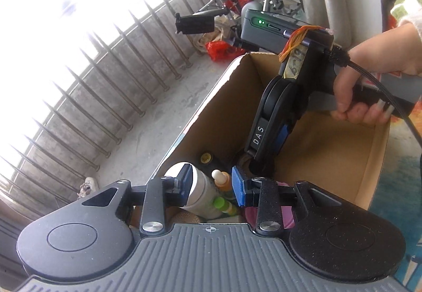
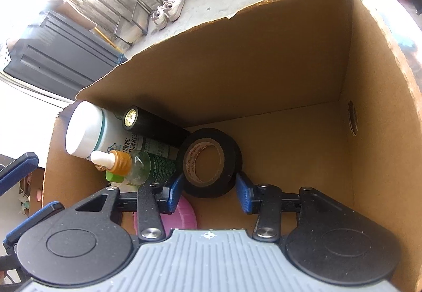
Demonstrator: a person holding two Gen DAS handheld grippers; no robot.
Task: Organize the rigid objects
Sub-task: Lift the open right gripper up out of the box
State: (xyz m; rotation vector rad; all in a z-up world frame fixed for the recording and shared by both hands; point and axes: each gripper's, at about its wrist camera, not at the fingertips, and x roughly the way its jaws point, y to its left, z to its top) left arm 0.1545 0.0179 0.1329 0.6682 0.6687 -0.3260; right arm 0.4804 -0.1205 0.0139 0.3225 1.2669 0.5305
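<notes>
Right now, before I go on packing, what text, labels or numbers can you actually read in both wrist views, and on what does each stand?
"DAS": white letters on the black body of the right gripper.
"6-19": handwritten on the tape strip on that same gripper.
White bottle: Chinese print on the label, too distorted to read.
Clear green-label bottle: small print, blurred.
Black tape roll: lettering inside the core, unreadable.
Black cylinder: gold end sticker, too small.

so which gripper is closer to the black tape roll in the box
Right. The right gripper is down inside the box, its open jaws either side of the tape roll. The left gripper is empty, above the box's bottle end.
</notes>
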